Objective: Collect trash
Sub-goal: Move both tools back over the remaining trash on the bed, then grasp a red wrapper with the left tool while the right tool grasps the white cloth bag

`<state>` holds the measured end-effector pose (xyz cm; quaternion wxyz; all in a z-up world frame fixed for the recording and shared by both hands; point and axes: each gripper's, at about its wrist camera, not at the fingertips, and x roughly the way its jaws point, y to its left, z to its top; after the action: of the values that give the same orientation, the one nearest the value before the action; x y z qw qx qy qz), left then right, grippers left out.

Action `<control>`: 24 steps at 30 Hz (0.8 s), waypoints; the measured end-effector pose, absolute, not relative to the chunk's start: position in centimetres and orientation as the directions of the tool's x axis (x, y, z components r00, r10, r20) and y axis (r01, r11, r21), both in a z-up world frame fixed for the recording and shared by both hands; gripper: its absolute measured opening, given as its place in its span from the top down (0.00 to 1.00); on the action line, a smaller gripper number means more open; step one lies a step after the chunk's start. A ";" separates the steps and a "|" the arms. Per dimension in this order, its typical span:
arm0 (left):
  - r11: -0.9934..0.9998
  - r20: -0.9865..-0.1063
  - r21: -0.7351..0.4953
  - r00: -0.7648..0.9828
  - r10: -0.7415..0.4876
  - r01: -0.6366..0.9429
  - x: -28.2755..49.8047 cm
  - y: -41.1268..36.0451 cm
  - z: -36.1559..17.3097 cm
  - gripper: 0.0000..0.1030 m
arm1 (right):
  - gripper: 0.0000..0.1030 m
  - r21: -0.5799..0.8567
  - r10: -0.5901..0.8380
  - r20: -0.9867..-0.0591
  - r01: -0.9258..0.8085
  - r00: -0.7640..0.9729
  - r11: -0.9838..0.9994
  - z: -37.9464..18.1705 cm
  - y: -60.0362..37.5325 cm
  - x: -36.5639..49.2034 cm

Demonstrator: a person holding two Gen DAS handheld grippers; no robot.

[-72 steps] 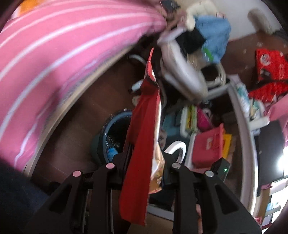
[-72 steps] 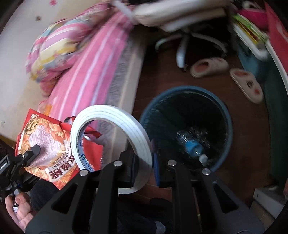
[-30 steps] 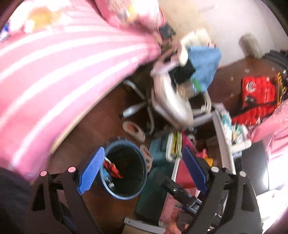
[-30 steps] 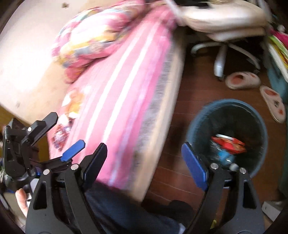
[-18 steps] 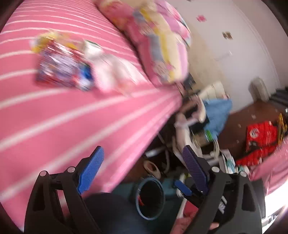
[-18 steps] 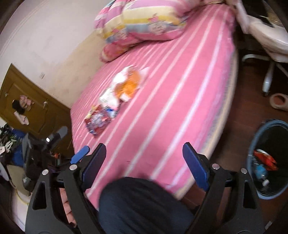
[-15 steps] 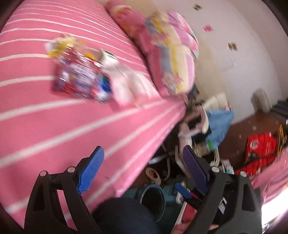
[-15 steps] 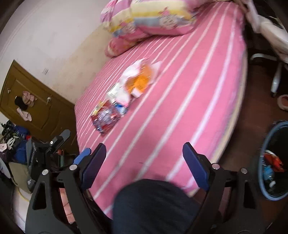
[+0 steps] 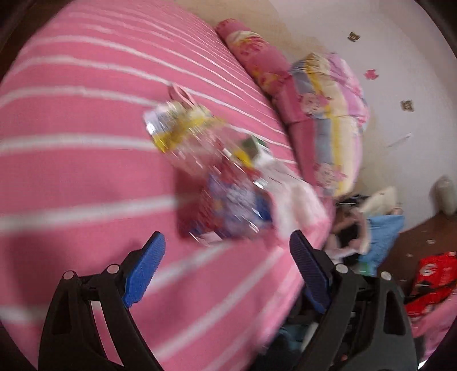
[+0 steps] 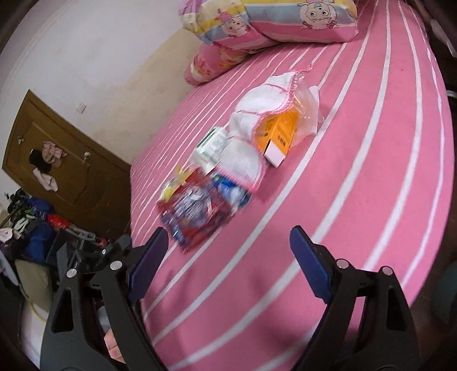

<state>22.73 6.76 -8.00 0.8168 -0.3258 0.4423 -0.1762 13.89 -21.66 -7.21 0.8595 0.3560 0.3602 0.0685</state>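
A pile of trash lies on the pink striped bed (image 10: 357, 177). It holds a red and blue snack wrapper (image 10: 197, 211), a yellow wrapper (image 10: 174, 182), a green and white packet (image 10: 210, 147), a white cloth with pink trim (image 10: 257, 120) and an orange box in a clear bag (image 10: 281, 134). The right gripper (image 10: 225, 256) is open and empty, above the bed just short of the red wrapper. The left gripper (image 9: 227, 256) is open and empty, with the blurred red and blue wrapper (image 9: 225, 208) just ahead of it. The left view is motion-blurred.
Cartoon pillows (image 10: 257, 20) lie at the head of the bed. A brown door (image 10: 57, 159) and clutter (image 10: 34, 237) stand at the left. In the left wrist view, a chair with blue clothes (image 9: 380, 228) and red bags (image 9: 434, 274) sit beyond the bed's edge.
Both grippers dropped their loads, the red wrapper and the tape roll, at the blue bin and opened. They have since swung up from the bin toward the trash pile on the bed.
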 end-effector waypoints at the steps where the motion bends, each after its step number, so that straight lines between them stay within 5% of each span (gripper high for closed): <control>1: 0.738 -0.616 -0.675 0.551 -0.564 0.000 23.4 7.0 -8.1 0.17 | 0.16 0.667 0.374 -0.567 0.142 0.734 0.731 -7.4 -21.7 14.2; 15: 0.783 -0.695 -0.621 0.479 -0.536 -0.025 28.5 2.4 -11.1 0.20 | 0.17 0.657 0.302 -0.541 0.170 0.785 0.735 -10.4 -23.3 20.8; 17: 0.813 -0.720 -0.582 0.481 -0.501 -0.024 28.8 1.4 -11.2 0.20 | 0.23 0.664 0.312 -0.541 0.168 0.781 0.729 -10.8 -23.7 21.5; 19: 0.839 -0.731 -0.544 0.499 -0.466 -0.013 28.7 1.1 -11.2 0.31 | 0.33 0.664 0.327 -0.550 0.165 0.768 0.729 -11.0 -24.3 22.1; 21: 0.839 -0.732 -0.544 0.499 -0.464 -0.017 28.6 1.3 -11.4 0.53 | 0.42 0.667 0.339 -0.552 0.160 0.762 0.728 -11.1 -24.5 22.4; 24: 0.782 -0.707 -0.621 0.471 -0.528 -0.056 28.9 2.0 -12.4 0.77 | 0.66 0.658 0.362 -0.564 0.139 0.742 0.740 -11.1 -24.3 22.9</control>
<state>28.88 2.04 -12.42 0.8048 -0.2960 0.4932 -0.1467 22.94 -24.31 -11.09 0.8634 0.3547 0.3530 0.0647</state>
